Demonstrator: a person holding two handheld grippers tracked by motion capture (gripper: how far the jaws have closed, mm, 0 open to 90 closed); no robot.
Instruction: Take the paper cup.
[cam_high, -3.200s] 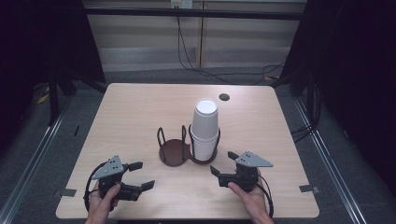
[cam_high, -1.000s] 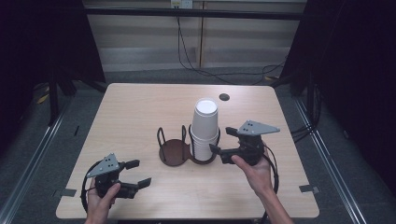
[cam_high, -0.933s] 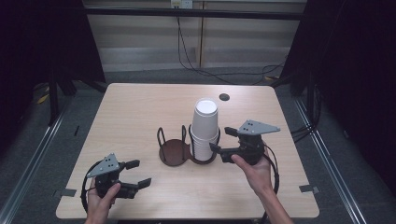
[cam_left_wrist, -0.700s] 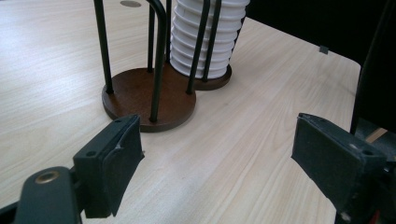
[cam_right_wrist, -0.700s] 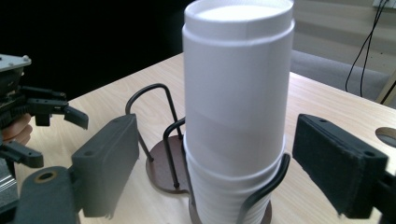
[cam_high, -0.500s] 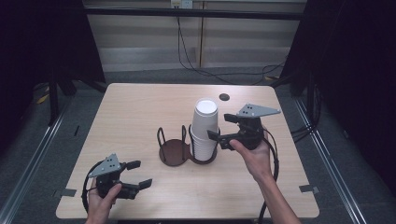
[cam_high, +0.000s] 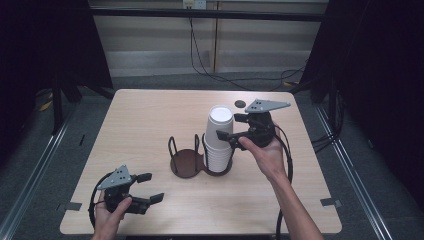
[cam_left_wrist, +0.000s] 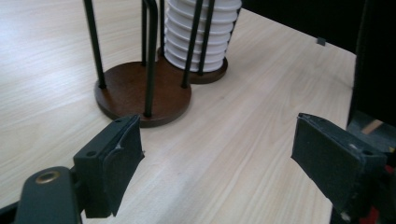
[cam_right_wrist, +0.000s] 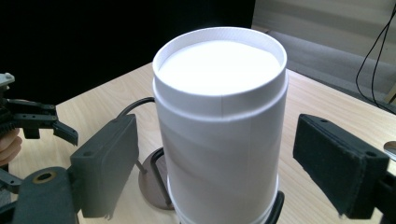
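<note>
- Cup stack (cam_high: 219, 140) sits mid-desk in the right ring of a two-slot wire holder (cam_high: 187, 159).
- Left gripper (cam_high: 145, 188) idles spread near the front-left corner.
- Right gripper (cam_high: 231, 127) straddles the top cup, jaws spread; a crooked squeeze could lift several cups or tip the holder.

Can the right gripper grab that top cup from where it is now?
Probably yes. The right gripper is open, its jaws either side of the top cup of the stack, with nothing between them and the cup.
</note>
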